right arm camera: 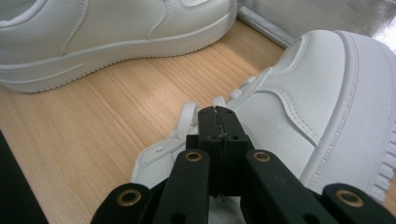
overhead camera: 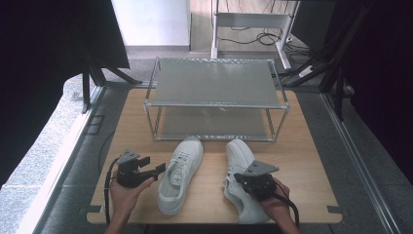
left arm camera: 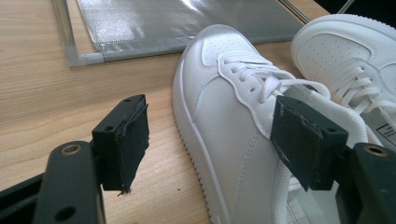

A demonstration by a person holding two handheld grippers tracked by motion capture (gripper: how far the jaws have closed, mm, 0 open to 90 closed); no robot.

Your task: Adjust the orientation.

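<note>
Two white sneakers lie on the wooden table (overhead camera: pixel 311 161), toes toward a metal rack. My left gripper (overhead camera: pixel 153 168) is open just left of the left sneaker (overhead camera: pixel 181 175). In the left gripper view its jaws (left arm camera: pixel 215 135) stand wide apart on either side of this sneaker's (left arm camera: pixel 224 107) laced side, and the pads (left arm camera: pixel 133 140) are clear of it. My right gripper (overhead camera: pixel 242 179) sits over the right sneaker (overhead camera: pixel 238 161). Its jaws (right arm camera: pixel 218 114) are pressed together above this sneaker's (right arm camera: pixel 317 93) laces and opening. I cannot tell whether a lace is caught between them.
A two-shelf metal rack (overhead camera: pixel 214 83) stands at the back of the table, its lower shelf (left arm camera: pixel 177 23) close to the sneakers' toes. Bare wood lies left of the left gripper and right of the right sneaker. Table legs and cables are on the floor beyond.
</note>
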